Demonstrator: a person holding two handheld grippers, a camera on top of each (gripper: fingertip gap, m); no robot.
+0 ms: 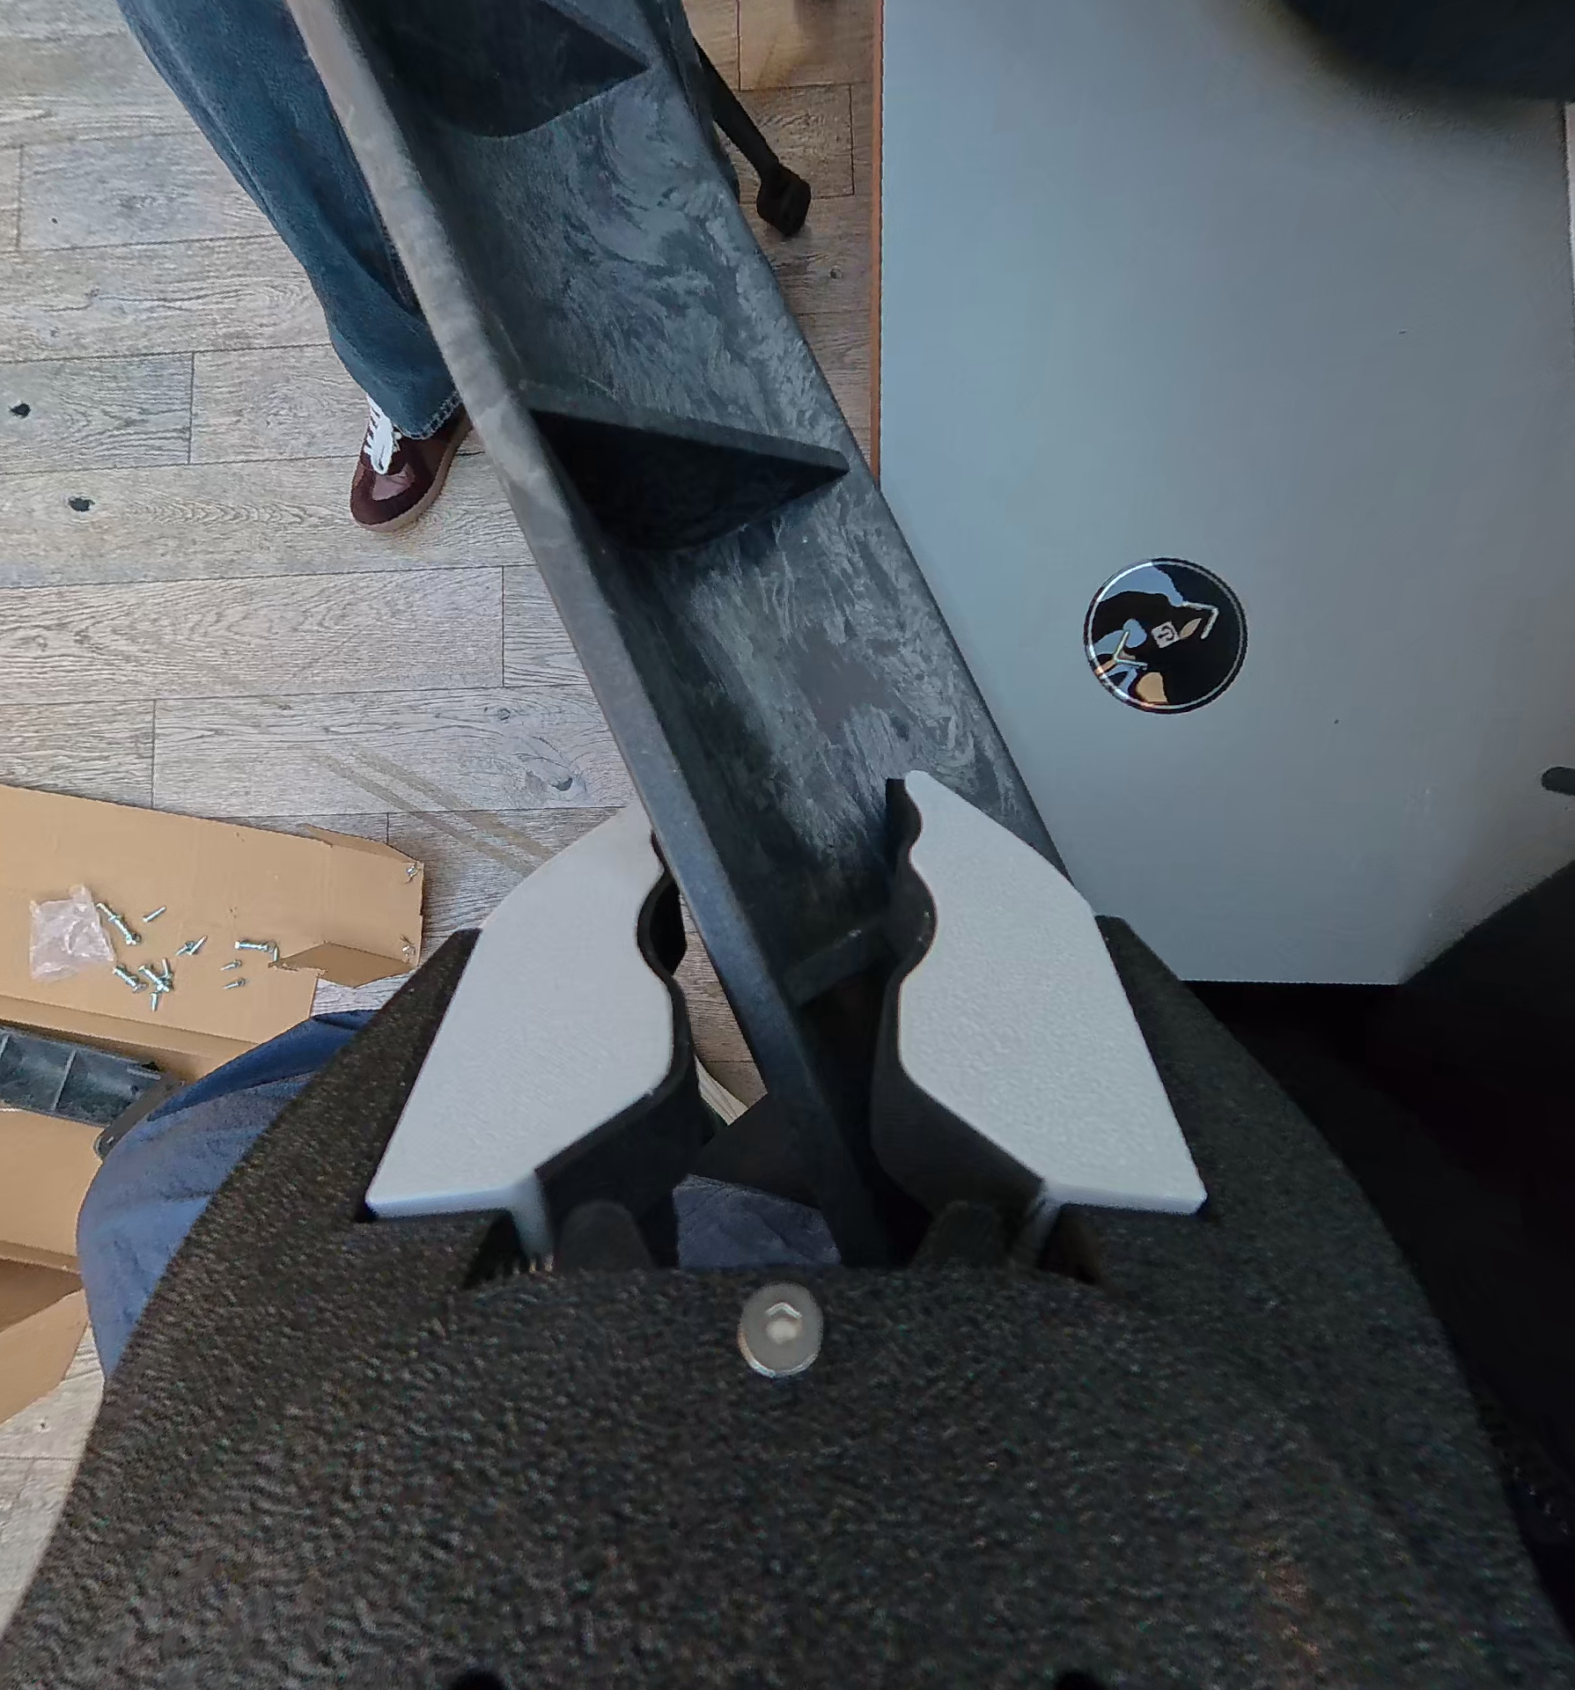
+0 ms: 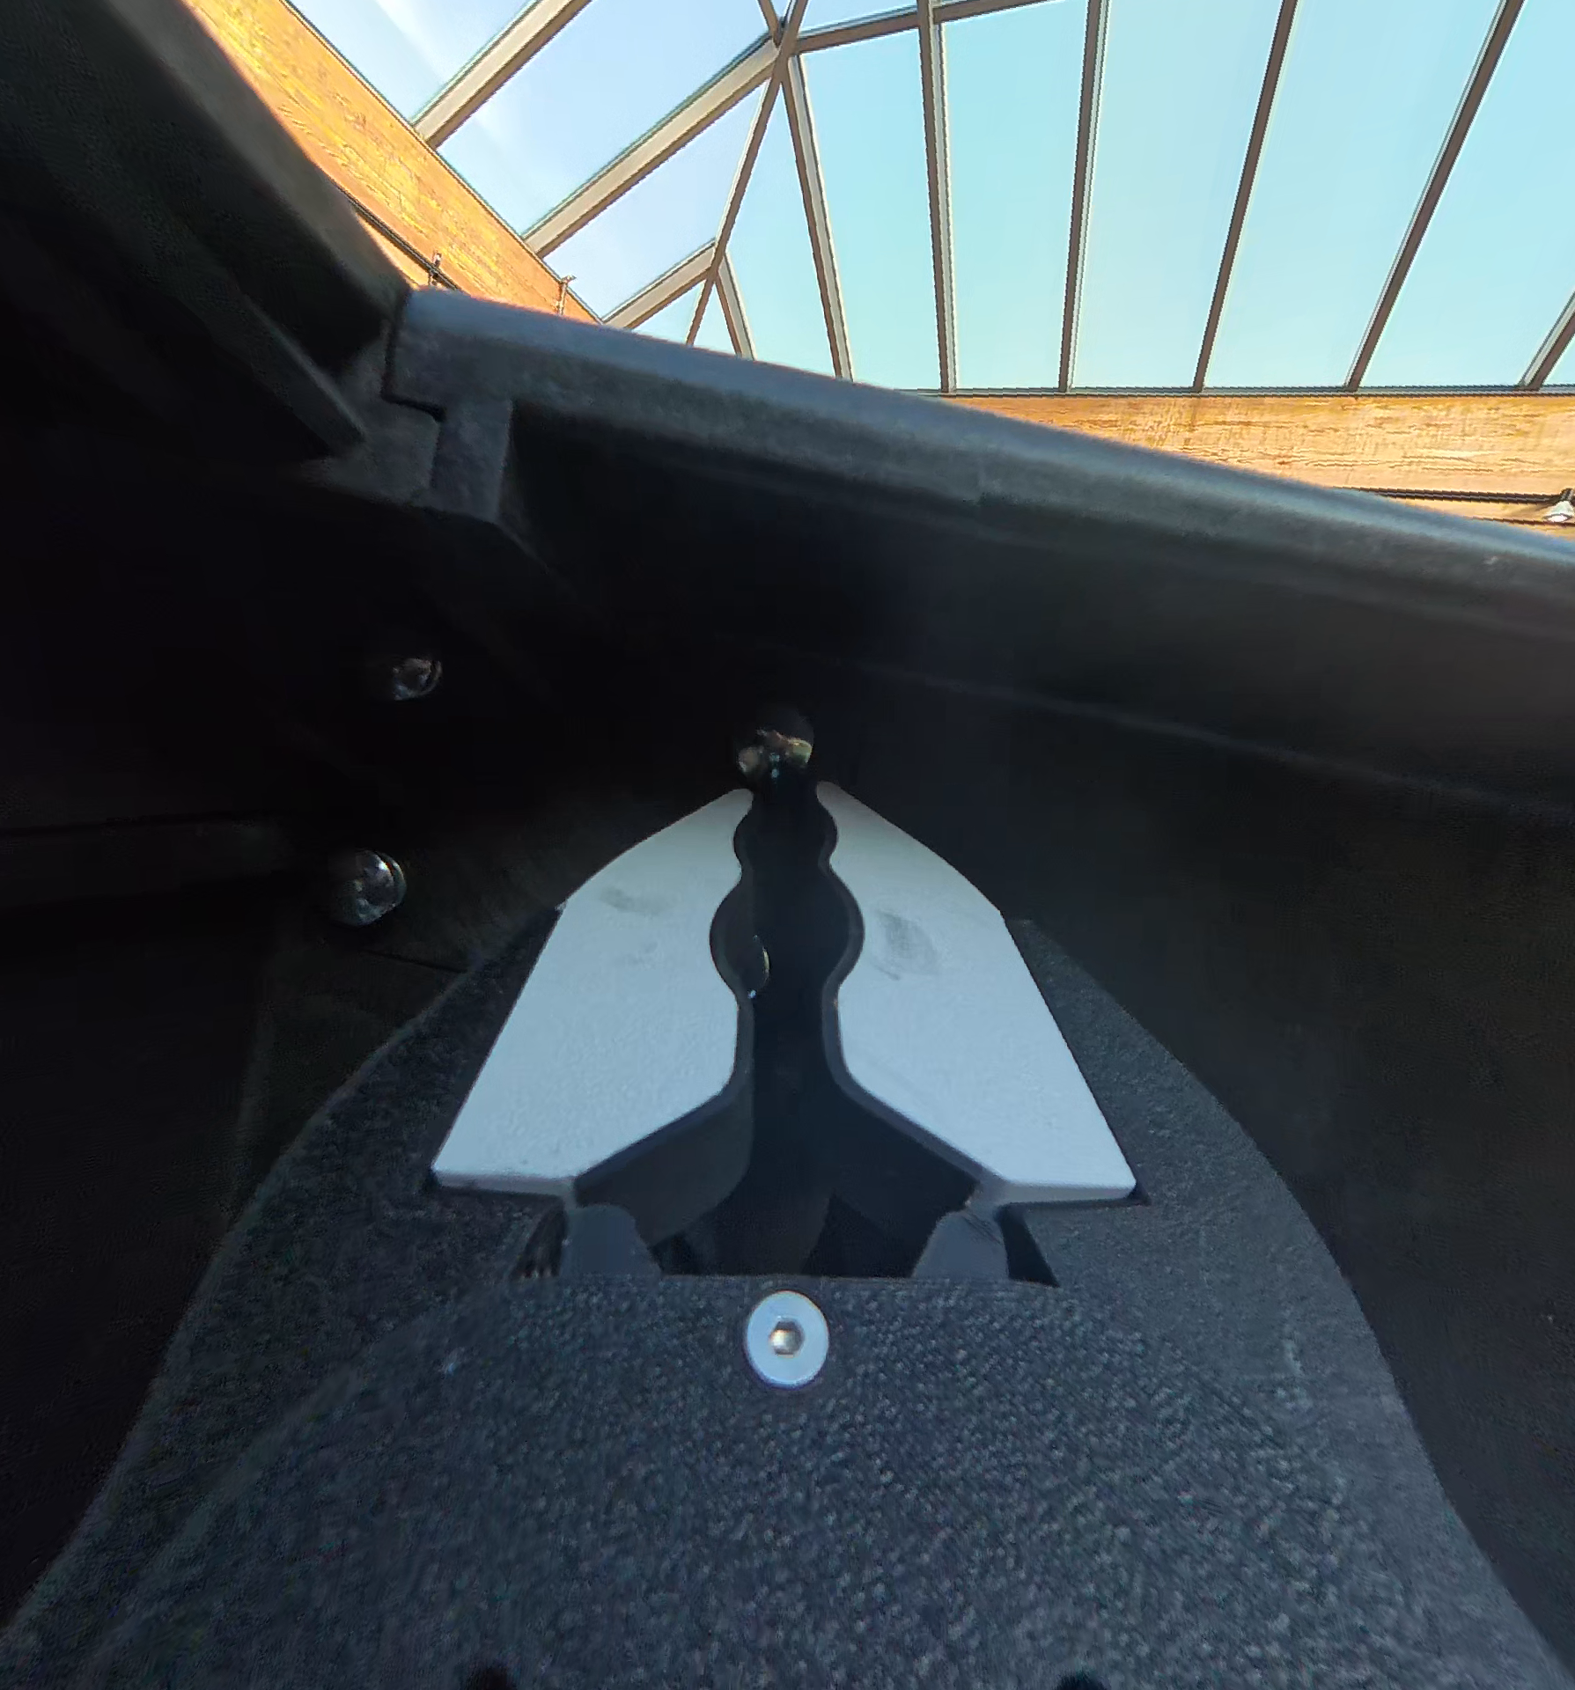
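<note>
The left gripper (image 1: 779,878) had its two grey fingers (image 1: 564,1024) clamped on a long black ribbed plastic bar (image 1: 674,512), one finger on each side of its near end. The bar ran away from the gripper toward the top of the left wrist view, tilted leftward, showing cross ribs and a scuffed grey sheen along its channel. Its right edge lay over the left edge of a grey tabletop (image 1: 1222,366), which bore a round black glossy sticker (image 1: 1165,634) well in from that edge.

Below, on the wood-plank floor (image 1: 171,640), a flattened cardboard sheet (image 1: 216,878) lay at the left, with loose silver screws (image 1: 161,960) scattered on it beside a small clear plastic bag (image 1: 65,928). Another black ribbed piece (image 1: 33,1070) lay across the cardboard's lower part. A person's jeans leg (image 1: 308,229) and dark red shoe (image 1: 399,475) stood just left of the bar.

The right gripper (image 2: 782,800) pointed upward, its fingers (image 2: 637,1006) drawn together with only a thin wavy gap between them. A small shiny screw (image 2: 772,745) sat right at the fingertips (whether it was pinched or merely touched could not be told). It stood against a dark black panel (image 2: 1131,823), where two more screw heads (image 2: 364,885) showed at the left. A black rounded rail (image 2: 948,475) crossed above, and beyond it a glazed roof (image 2: 1131,183) with brick walls.
</note>
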